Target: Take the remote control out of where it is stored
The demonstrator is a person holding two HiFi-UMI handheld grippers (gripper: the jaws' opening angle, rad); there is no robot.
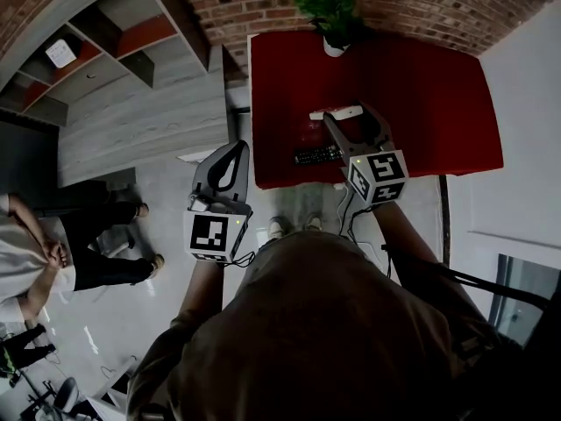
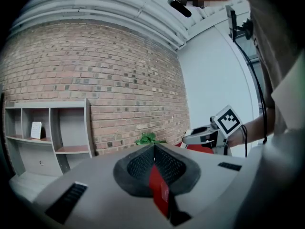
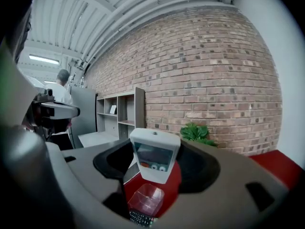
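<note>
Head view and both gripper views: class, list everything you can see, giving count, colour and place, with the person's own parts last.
white remote: one, white with a grey screen, between the right gripper's jaws
black remote: one, black, on the table near its front edge
clear holder: one, clear plastic, beneath the white remote
table: one, red, against the brick wall
potted plant: one, green in a white pot, at the table's far edge
shelf unit: one, grey, left of the table
seated person: one, white top, far left
right gripper: grey, gripping the white remote
left gripper: grey, closed, empty
</note>
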